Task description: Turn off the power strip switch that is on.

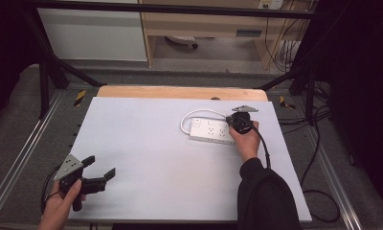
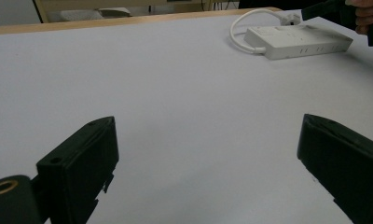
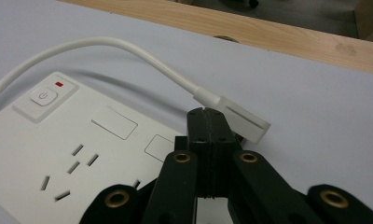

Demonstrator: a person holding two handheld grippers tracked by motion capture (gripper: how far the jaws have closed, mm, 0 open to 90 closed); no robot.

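1. Right gripper [image 1: 233,120], black two-jaw claw with a grey three-cornered plate on top, hand-held at the far right of the table. Jaws pressed together in the right gripper view; whether they pinch the flat white plug [image 3: 243,120] lying just beyond their tips, or merely touch it, cannot be told.
2. Left gripper [image 1: 99,170], black, same pattern, hand-held at the near left corner. Jaws spread wide, nothing between them, aimed across the table.
3. White rectangular plastic power strip [image 1: 212,131], lying flat, far right of centre. Long axis runs left to right across the table. Smooth matte casing; slotted sockets in a row; square push-switch [image 3: 44,97] with a small red mark at one end.
4. White rubbery cord [image 1: 193,114], short, looping from the strip's left end round its far side to the plug, which lies at the strip's right end.
5. Pale lilac-grey smooth sheet [image 1: 146,158] covering the table; light wooden edge [image 1: 180,92] exposed at the far side.
6. Governing relation: the plug lies directly ahead of the right gripper's tips, just above the strip's sockets; the right hand is at it, the left well apart. Judged next move: plug handled by the right gripper.
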